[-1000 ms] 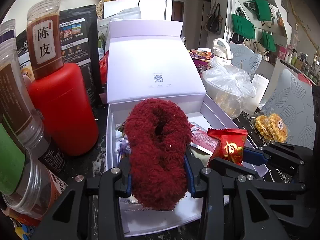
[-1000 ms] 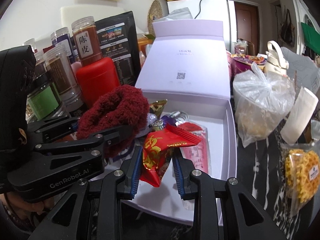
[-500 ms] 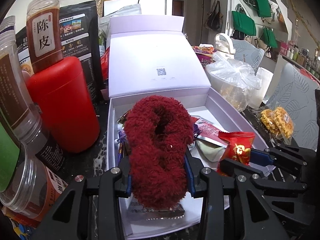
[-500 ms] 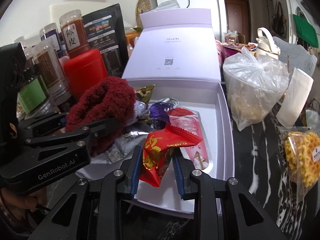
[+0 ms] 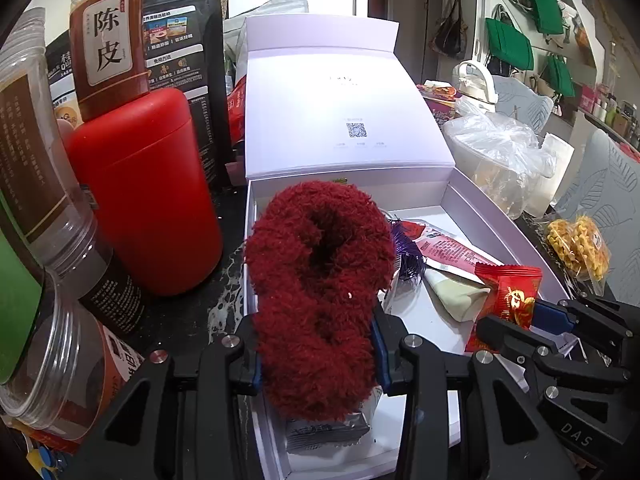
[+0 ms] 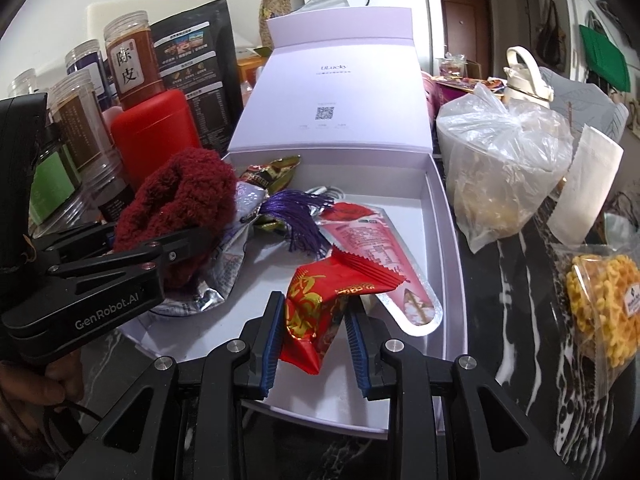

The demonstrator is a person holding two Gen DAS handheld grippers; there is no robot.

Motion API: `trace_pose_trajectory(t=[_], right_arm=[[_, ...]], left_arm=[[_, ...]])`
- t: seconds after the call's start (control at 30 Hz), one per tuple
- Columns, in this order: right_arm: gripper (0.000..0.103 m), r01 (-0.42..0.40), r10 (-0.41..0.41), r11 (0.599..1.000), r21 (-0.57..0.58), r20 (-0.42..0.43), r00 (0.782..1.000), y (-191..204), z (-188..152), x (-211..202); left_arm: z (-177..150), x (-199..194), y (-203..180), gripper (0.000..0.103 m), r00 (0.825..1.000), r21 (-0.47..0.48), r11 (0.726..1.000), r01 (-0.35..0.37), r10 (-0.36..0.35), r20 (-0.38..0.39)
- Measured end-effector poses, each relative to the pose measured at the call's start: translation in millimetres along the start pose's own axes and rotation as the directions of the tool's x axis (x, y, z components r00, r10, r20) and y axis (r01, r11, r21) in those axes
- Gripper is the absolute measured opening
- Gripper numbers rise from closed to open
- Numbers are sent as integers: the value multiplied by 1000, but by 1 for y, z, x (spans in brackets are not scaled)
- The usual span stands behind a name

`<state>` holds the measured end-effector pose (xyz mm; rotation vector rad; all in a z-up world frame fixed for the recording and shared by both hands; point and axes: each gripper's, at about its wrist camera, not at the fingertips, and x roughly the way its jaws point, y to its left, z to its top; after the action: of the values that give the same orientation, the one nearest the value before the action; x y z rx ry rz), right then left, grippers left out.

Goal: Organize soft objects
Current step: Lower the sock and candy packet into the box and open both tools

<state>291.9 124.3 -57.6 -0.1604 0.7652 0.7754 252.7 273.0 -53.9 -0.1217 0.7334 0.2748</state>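
Hovering side by side over an open white box on a dark bench, two hand-held grippers each carry one soft item. The left gripper has its jaws closed on a fuzzy dark red sock, pinching it low down so most of the sock stands up and away from the jaws, its long axis running forward toward the box's raised lid. The sock sits above the box's left side, close to the left wall. The right gripper has its jaws closed on a red packet, gripped at its lower half, with the crimped upper end fanning out to the right. The packet hangs above the near right part of the box.

Inside the box, directly ahead of both grippers, lie a pink pouch, a purple tassel and some foil wrappers. A red canister stands just outside the box on the left.

Judging by this, both items are already over the box, so what matters next is downward: the bare white floor lies below and slightly ahead of the right jaws, while the space beneath the left jaws is partly taken by a small grey packet. The right gripper looks nearer to clear floor.
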Motion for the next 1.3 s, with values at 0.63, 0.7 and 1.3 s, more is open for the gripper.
trace_pose_trajectory(t=[0.63, 0.7, 1.3], right_arm=[[67, 9, -9, 1000, 5, 46, 999, 1, 1, -20], [67, 13, -14, 1000, 21, 39, 999, -2, -1, -22], [67, 62, -66, 997, 50, 82, 994, 11, 12, -79]], left_arm=[[3, -9, -15, 85, 996, 45, 997, -64, 61, 57], [3, -11, -16, 89, 996, 44, 997, -63, 61, 64], [18, -80, -17, 89, 985, 6, 996, -89, 87, 149]])
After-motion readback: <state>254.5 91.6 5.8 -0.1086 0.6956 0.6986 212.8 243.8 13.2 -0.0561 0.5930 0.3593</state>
